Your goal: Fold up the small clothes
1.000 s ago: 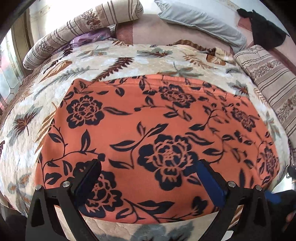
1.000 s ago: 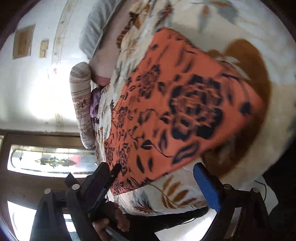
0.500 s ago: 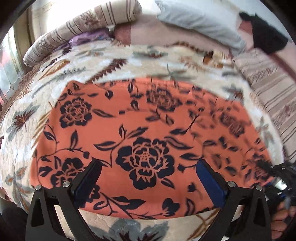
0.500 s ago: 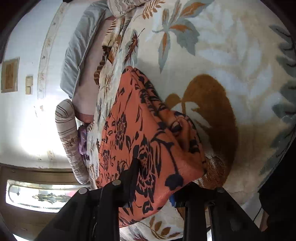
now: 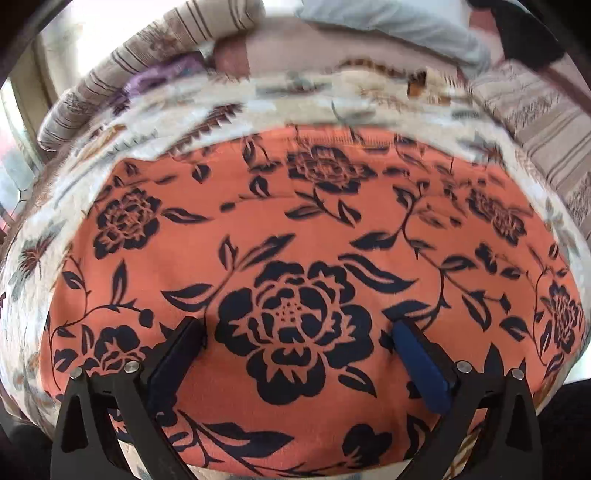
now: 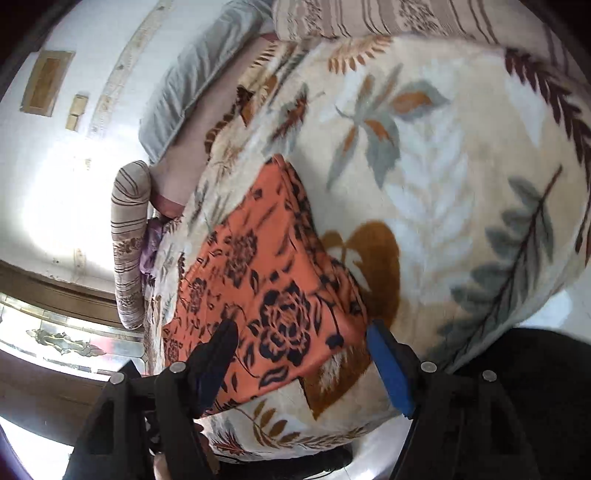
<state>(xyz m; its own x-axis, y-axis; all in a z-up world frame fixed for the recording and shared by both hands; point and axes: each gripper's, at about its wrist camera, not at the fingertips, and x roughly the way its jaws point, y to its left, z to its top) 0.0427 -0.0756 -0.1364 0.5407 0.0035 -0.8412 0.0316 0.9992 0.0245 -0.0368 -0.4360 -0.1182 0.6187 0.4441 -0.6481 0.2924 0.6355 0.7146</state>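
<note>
Left wrist view: one orange floral cloth [image 5: 295,236] spread flat on leaf-print blanket [image 5: 229,118]; two striped bolsters [image 5: 159,55], one grey pillow [image 5: 388,26] behind. Left gripper [image 5: 299,332] tilted down, jaws spread, fingertips [image 5: 188,332] pressing cloth, nothing clamped.

Right wrist view: same cloth [image 6: 266,273] near blanket [image 6: 443,184] edge. Right gripper [image 6: 299,328] above cloth corner, jaws opening, grasping nothing.

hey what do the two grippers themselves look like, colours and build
Both match. The left gripper and right gripper each have a black angular frame with cut-out openings and silver bolt heads. On each, one finger carries a bright blue pad, the other a dark one.
</note>
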